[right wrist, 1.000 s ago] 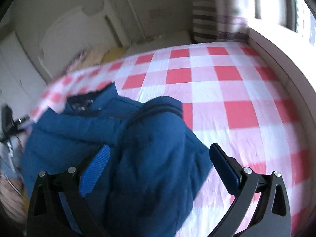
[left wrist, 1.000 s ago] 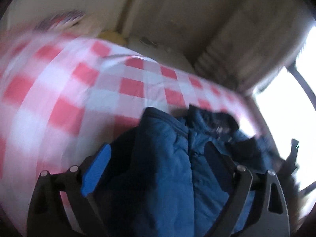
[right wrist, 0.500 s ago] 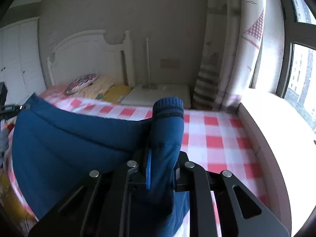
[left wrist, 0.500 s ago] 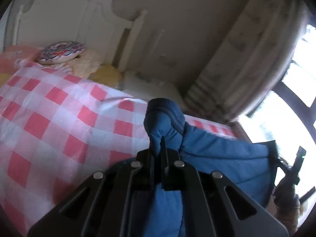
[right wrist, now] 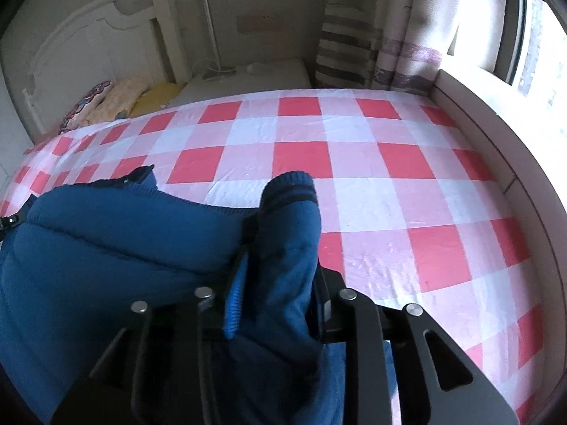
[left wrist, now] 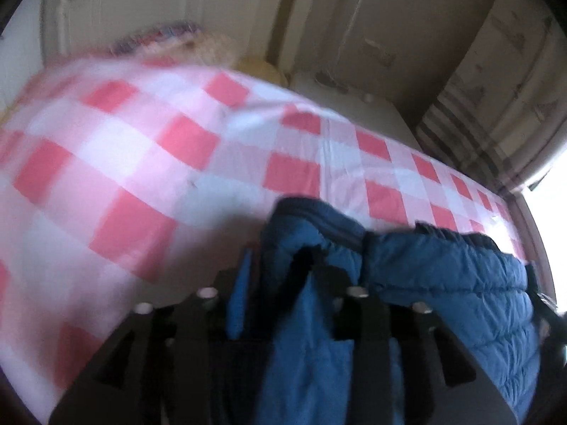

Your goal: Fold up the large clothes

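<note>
Sleeves first: I have one cuffed sleeve end of the blue padded jacket (right wrist: 106, 248) in each gripper, and I judge this to be the sleeve-fold step, with the body of the garment not yet doubled over. In the right wrist view the right gripper (right wrist: 280, 301) sits at lower centre of the frame, its pads pressing on the right sleeve (right wrist: 290, 219), whose ribbed cuff sticks up above the fingers; its jaws are just beginning to ease apart. In the left wrist view (badly smeared) the left gripper (left wrist: 280, 283) has the left sleeve (left wrist: 301, 233) between its fingers and its jaws are opening; whether the pads press on the cloth I cannot tell. The jacket lies at the bottom of both frames on the red-and-white checked bedspread (right wrist: 354, 163), which fills the middle. Next I would want both sleeves laid flat across the jacket's chest before letting go fully, then a fresh grip on the hem.
</note>
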Tool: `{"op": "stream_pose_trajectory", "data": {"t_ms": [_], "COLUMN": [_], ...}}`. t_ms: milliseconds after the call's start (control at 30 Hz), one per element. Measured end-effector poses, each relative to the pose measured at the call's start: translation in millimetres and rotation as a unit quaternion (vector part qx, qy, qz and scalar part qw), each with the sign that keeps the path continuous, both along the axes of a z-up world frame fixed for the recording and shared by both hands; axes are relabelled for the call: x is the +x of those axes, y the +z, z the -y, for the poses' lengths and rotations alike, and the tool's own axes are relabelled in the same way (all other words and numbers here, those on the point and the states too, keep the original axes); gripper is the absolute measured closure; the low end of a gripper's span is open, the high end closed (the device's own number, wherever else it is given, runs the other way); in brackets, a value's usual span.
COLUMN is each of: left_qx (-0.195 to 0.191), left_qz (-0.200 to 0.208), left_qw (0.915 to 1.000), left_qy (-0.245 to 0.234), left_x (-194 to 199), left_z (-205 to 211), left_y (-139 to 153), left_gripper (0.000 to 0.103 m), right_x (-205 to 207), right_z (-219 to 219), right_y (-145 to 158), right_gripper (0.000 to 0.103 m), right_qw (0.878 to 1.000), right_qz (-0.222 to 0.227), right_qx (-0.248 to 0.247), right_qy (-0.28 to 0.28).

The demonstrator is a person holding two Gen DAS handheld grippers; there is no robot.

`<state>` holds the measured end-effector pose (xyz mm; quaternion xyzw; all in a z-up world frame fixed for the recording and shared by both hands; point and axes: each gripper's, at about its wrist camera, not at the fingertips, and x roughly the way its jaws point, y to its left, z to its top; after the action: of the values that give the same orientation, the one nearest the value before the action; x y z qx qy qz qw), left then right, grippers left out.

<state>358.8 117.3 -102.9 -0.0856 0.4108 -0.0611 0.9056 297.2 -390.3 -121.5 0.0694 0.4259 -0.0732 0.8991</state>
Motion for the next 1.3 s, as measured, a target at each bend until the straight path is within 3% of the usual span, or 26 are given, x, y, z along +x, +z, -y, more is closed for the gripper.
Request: {"op": "stream_pose_trajectory", "data": {"t_ms": [67,133,167,233,267,400,533,600,700,767,833,967,1300], "left_qx": [0.028,0.035,0.028,0.039,0.06,0.156,0.189,0.188,0.197,0.195,0.202,0.22,0.187], "left_qz": [0.075,0.123,0.139,0.15,0.155,0.144,0.12,0.093,0.047,0.016,0.015,0.023,0.016], "left_qw": [0.9961,0.9909,0.9896,0.9878,0.9858,0.9716,0.9684,0.9717,0.9727,0.9738,0.9727,0.9693,0.9766], "left_qy": [0.038,0.043,0.022,-0.012,-0.025,-0.105,-0.11,-0.108,-0.114,-0.117,-0.113,-0.109,-0.105], "left_x": [-24.5,-44.6,-53.3,-62.1,-65.6,-62.2,-46.7,-33.2,-13.6,-6.2,-5.2,-7.2,-3.0], "left_z": [0.6,8.2,20.0,46.5,64.3,147.4,177.7,179.6,180.0,179.4,180.0,184.9,176.0], "left_y": [30.2,58.7,75.6,94.0,100.4,91.5,64.3,47.7,15.3,-3.4,-11.1,-20.8,-24.8], "left_gripper": [0.026,0.018,0.016,0.01,0.007,0.006,0.006,0.006,0.006,0.006,0.006,0.006,0.004], "right_x": [-8.2,-18.2,-19.5,-19.4,-18.6,-7.6,6.9,23.7,47.8,50.7,50.1,52.4,53.3], "right_z": [-5.2,-17.2,-27.5,-54.5,-67.4,-125.7,-140.7,-151.1,-146.8,-150.6,-154.9,-151.2,-153.1], "right_y": [17.8,37.9,49.0,68.3,74.2,83.4,77.8,52.9,5.7,-1.3,-4.2,-10.0,-13.0], "right_gripper": [0.079,0.072,0.063,0.013,0.008,0.009,0.009,0.012,0.012,0.012,0.011,0.009,0.007], "right_qw": [1.0,1.0,0.999,0.996,0.994,0.984,0.985,0.984,0.989,0.988,0.986,0.988,0.987], "right_qz": [0.008,0.028,0.042,0.078,0.095,0.106,0.096,0.051,-0.022,-0.024,-0.024,-0.027,-0.02], "right_qx": [0.003,0.0,-0.004,-0.013,-0.016,-0.116,-0.076,-0.108,-0.082,-0.091,-0.105,-0.087,-0.095], "right_qy": [-0.009,-0.009,0.0,0.03,0.049,0.087,0.12,0.129,0.12,0.123,0.125,0.126,0.125]}}
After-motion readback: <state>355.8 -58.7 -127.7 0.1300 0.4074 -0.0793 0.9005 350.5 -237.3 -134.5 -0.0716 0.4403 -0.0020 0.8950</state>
